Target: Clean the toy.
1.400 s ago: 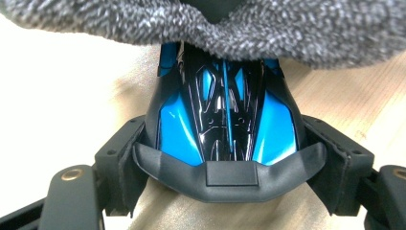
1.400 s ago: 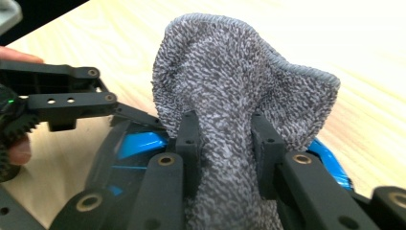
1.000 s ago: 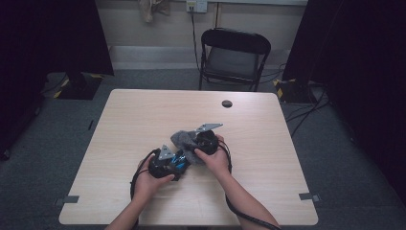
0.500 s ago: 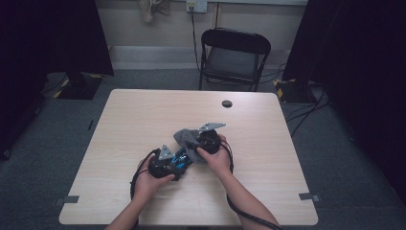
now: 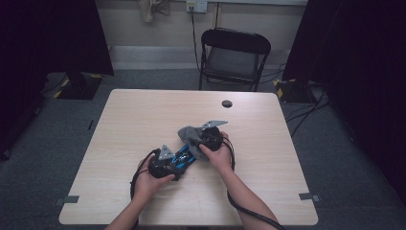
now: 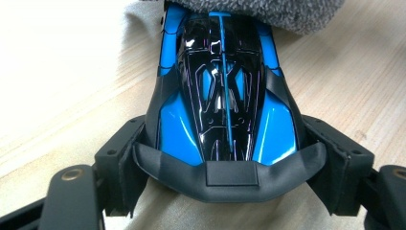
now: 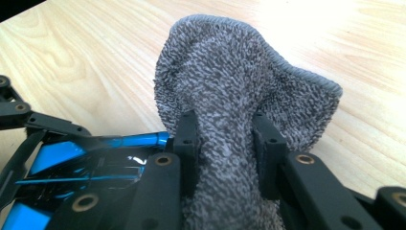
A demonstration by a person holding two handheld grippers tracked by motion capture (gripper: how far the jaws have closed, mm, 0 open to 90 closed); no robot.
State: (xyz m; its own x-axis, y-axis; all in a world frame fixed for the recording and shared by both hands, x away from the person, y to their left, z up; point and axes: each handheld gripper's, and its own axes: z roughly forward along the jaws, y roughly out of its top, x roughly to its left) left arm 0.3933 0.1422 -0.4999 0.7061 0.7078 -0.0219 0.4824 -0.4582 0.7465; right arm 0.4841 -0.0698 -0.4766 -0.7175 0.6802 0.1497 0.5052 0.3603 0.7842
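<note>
A light wooden table (image 5: 143, 124) stands on grey carpet (image 5: 52, 139). Near its far edge lies a small black round thing (image 5: 227, 103). Beyond it a black folding chair (image 5: 233, 57) faces the table, below a wall outlet (image 5: 196, 5) with a hanging cable (image 5: 194, 33).

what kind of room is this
Likely a recording room or lab rather than a home: a bare wooden table on grey carpet, dark curtains at both sides, a lone folding chair, and cables trailing across the floor.
</note>
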